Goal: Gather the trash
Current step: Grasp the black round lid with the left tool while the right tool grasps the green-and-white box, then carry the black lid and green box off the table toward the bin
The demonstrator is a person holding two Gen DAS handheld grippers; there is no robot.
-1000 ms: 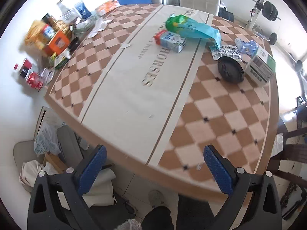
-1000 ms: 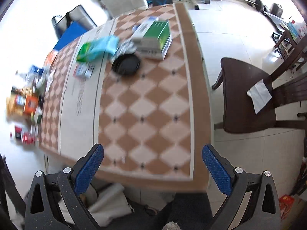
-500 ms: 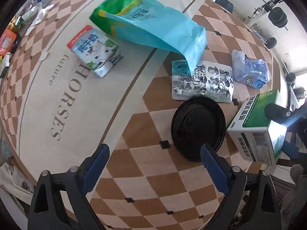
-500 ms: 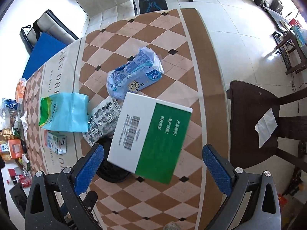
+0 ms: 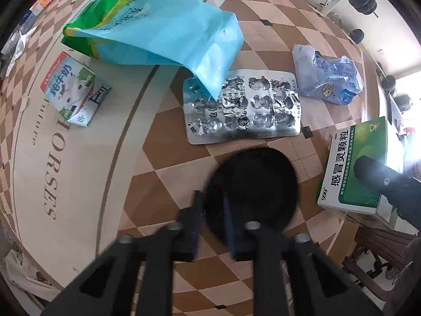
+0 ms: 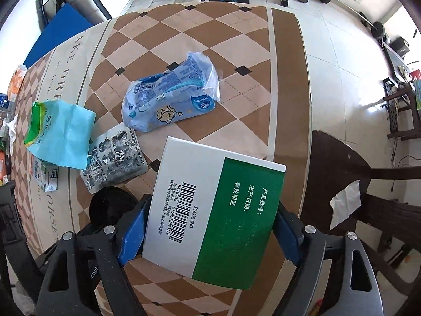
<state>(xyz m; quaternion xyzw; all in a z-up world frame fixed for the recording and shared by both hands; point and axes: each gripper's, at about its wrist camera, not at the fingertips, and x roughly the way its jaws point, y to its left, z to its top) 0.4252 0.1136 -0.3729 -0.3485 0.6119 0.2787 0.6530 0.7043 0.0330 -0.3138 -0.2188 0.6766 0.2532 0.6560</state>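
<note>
Black and round, a flat plastic lid (image 5: 252,184) lies on the checkered brown-and-cream counter (image 5: 163,179); the left gripper (image 5: 212,218) has its fingers closed on the lid's near-left rim. Just beside it, the right gripper (image 6: 208,226) straddles a green-and-white cardboard medicine box (image 6: 213,210), its blue fingers (image 6: 133,230) closing against the box's two sides. Beyond the lid rest a silver foil blister sheet (image 5: 244,108), a crumpled pale-blue plastic wrapper (image 5: 327,81), a turquoise-and-green plastic bag (image 5: 158,30) overlapping the sheet's corner, and a small milk carton (image 5: 72,89).
</note>
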